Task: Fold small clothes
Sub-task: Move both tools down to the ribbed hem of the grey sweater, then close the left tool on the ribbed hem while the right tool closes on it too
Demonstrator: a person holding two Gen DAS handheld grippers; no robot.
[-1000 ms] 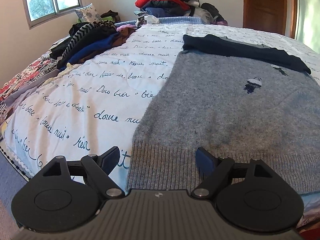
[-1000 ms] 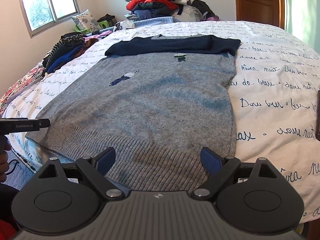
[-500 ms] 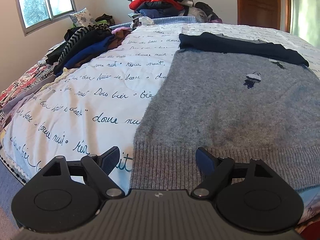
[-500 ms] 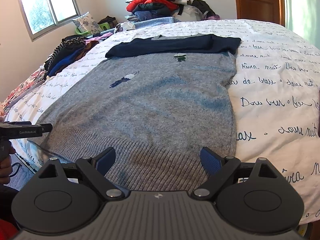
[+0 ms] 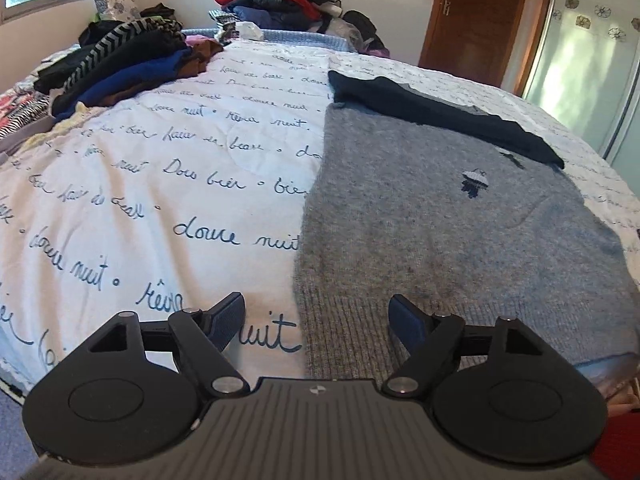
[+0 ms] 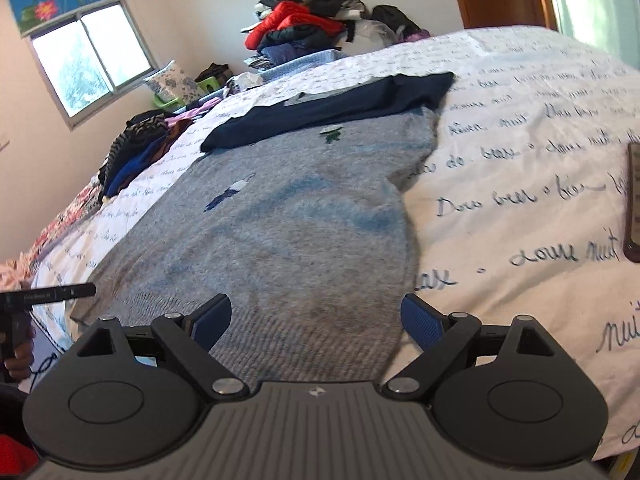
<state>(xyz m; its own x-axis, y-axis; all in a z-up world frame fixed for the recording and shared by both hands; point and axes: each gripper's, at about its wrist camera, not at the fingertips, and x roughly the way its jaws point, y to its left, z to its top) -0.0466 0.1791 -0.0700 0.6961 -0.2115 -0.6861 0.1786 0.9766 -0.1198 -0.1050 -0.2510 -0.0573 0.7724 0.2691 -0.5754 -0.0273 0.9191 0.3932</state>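
Left wrist view. Left gripper [image 5: 316,316] spread wide, jaws just closing a little, nothing pinched; pads hover above the near edge of the bed [image 5: 168,184]. Grey sweater [image 5: 440,220] flat on the lettered cover, ribbed hem [image 5: 460,320] nearest, navy sleeves [image 5: 432,120] folded across the far end. Long axis away from the gripper, toward the headboard side. Hem's left corner directly ahead, between the jaws' line and slightly right of centre; left pad over bare cover, right pad over ribbing. Pile of dark clothes [image 5: 120,68] far left, well apart from the sweater.

Right wrist view. Right gripper [image 6: 316,318] spread wide, empty. Same sweater [image 6: 280,220] ahead, hem [image 6: 312,332] filling the gap between the jaws; right hem corner just inside the right pad. View tilted, somewhat blurred.

Judgement: each gripper nearest its own hem corner; coming move likely a pinch at both corners, then a lift toward the sleeves.

Only here: left gripper's finger [image 6: 60,293] seen from the side, level with the hem's left corner, with a hand [image 6: 18,354] below it; dark flat object [image 6: 634,200] at right edge, identity unclear. Only in the left view: door [image 5: 480,20].
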